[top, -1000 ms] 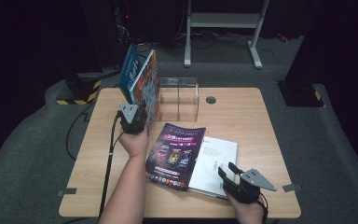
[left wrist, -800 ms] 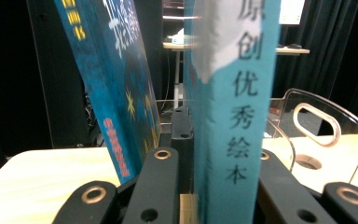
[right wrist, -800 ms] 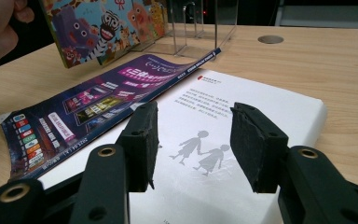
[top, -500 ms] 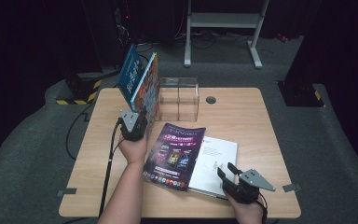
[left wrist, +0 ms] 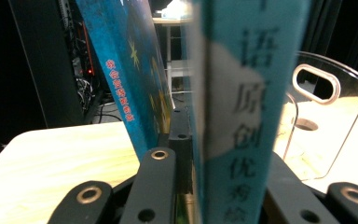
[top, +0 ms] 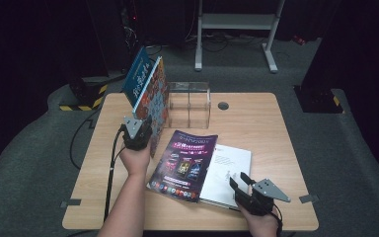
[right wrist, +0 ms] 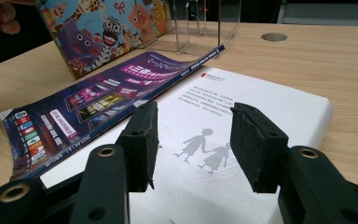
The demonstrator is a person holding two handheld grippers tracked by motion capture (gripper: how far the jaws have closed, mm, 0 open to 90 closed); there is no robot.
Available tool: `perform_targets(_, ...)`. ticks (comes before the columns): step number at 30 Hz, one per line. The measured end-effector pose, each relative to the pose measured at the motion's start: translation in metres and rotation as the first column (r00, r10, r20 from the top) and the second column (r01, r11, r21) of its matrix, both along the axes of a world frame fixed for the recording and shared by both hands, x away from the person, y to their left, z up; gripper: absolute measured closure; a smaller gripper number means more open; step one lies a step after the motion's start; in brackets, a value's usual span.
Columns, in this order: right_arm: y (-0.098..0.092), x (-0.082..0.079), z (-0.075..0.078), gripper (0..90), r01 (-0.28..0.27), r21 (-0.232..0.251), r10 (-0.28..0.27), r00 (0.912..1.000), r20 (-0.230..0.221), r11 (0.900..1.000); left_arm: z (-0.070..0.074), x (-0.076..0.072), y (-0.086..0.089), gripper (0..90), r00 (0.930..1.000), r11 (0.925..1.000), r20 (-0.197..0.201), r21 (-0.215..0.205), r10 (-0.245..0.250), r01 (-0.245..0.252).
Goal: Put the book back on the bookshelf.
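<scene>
Two upright books stand at the left tongs [top: 140, 129]: a teal-blue book with red lettering [left wrist: 126, 70] and a book with a bright cartoon-animal cover [right wrist: 107, 28] and a teal spine [left wrist: 242, 107]. Beyond them is a clear acrylic holder [top: 190, 103]. A dark purple glossy magazine with pink headings [top: 185, 163] overlaps a white book printed with grey silhouette figures [right wrist: 205, 149], near the black right tongs [right wrist: 193, 142]. The bench [top: 256, 123] is pale wood.
</scene>
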State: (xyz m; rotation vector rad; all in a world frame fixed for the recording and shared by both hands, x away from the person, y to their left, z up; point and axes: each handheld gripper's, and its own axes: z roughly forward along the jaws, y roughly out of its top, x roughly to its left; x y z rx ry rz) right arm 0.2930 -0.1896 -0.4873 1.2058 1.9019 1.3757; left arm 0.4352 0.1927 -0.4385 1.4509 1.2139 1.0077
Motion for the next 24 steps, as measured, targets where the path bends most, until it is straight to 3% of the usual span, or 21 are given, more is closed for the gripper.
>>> perform_targets(17, 0.002, 0.001, -0.002, 51.6, -0.001, -0.005, 0.001, 1.0, -0.008, 1.0, 0.002, -0.003, 0.014, 74.0, 0.9997, 0.999, -0.025, 0.043, 0.009, -0.008)
perform_targets(24, 0.002, 0.001, -0.002, 51.6, -0.002, -0.008, 0.002, 1.0, -0.009, 1.0, 0.02, -0.01, 0.022, 71.6, 0.9995, 0.9986, 0.031, 0.052, 0.005, -0.007)
